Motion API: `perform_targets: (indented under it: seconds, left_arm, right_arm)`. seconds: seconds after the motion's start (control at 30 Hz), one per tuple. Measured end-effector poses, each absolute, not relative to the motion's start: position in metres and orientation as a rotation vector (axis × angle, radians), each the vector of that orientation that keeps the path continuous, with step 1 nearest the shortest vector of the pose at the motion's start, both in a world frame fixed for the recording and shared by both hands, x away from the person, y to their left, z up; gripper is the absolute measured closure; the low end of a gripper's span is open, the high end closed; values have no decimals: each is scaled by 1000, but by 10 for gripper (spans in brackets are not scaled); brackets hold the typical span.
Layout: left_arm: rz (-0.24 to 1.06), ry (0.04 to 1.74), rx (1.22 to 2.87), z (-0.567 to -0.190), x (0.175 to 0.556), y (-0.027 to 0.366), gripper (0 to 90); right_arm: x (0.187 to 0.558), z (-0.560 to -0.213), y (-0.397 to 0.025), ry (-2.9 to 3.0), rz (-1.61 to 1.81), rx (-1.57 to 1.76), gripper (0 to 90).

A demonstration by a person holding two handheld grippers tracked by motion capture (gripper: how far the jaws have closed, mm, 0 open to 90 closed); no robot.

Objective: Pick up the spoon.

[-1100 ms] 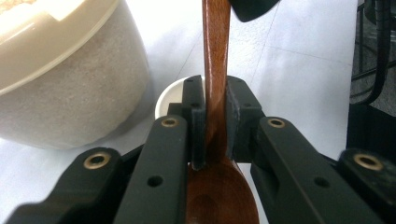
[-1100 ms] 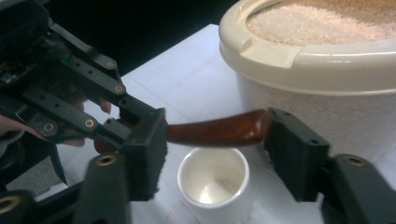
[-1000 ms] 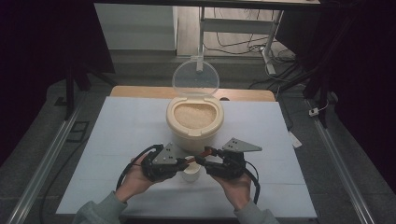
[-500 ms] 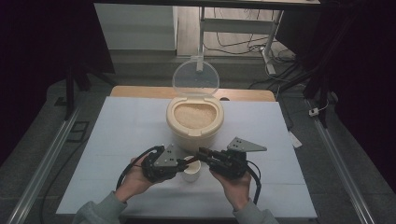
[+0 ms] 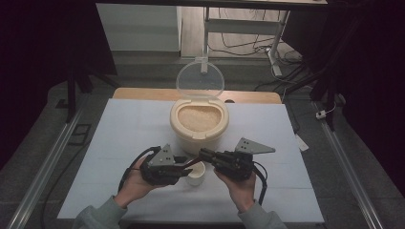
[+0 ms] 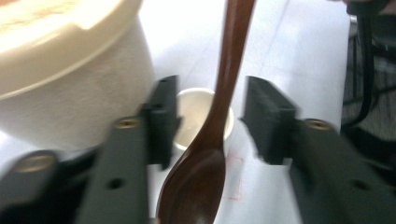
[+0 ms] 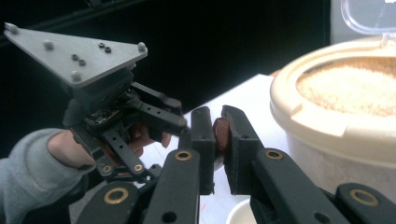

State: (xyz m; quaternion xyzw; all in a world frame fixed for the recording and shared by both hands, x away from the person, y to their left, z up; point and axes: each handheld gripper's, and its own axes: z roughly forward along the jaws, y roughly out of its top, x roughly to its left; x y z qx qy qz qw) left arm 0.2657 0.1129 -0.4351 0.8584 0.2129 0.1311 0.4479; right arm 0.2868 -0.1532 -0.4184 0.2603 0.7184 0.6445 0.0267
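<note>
A brown wooden spoon (image 6: 219,121) lies lengthwise between my two grippers, just above a small white cup (image 5: 196,175). My right gripper (image 7: 218,130) is shut on the spoon's handle (image 7: 218,125). The left gripper (image 6: 212,119) is open; its jaws stand on either side of the spoon's neck without touching it, and the spoon's bowl points back toward its camera. In the high view the left gripper (image 5: 184,162) and right gripper (image 5: 203,153) face each other tip to tip in front of the cream rice container (image 5: 199,131). The cup (image 6: 196,105) sits under the spoon.
The round cream container (image 7: 336,135) is full of rice (image 7: 355,88), and its clear lid (image 5: 199,78) stands open at the back. It sits close behind the grippers, on the left in the left gripper view (image 6: 70,70). A white mat (image 5: 119,138) covers the table.
The right gripper has shifted very slightly with the spoon; otherwise nothing has visibly changed.
</note>
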Motion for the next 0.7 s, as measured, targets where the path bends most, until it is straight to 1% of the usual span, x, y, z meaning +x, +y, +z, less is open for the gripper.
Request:
perform_targets:
  seconds: [0.07, 0.1, 0.13, 0.17, 0.2, 0.23, 0.43, 0.7]
  left_arm:
    - [317, 557, 2095, -434, 266, 119, 398]
    - [314, 574, 2088, -433, 266, 121, 336]
    - [310, 590, 2078, -433, 266, 124, 336]
    - [304, 607, 2070, -433, 267, 127, 301]
    - [302, 623, 2067, -434, 267, 131, 301]
    - [301, 637, 2063, -434, 267, 134, 278]
    - [293, 722, 2055, -441, 265, 156, 254]
    - [306, 869, 2037, -465, 257, 197, 239]
  right_arm:
    - [289, -417, -155, 2207, 2005, 798, 828]
    - [290, -416, -156, 2203, 2007, 798, 827]
    - [291, -416, -157, 2195, 2005, 798, 828]
    - [292, -415, -160, 2173, 2022, 805, 827]
    - [292, -415, -160, 2173, 2022, 805, 827]
    - [293, -414, -164, 2159, 2039, 810, 828]
    - [293, -411, -174, 2121, 2046, 816, 827]
    - [292, -407, -192, 2068, 2048, 831, 827]
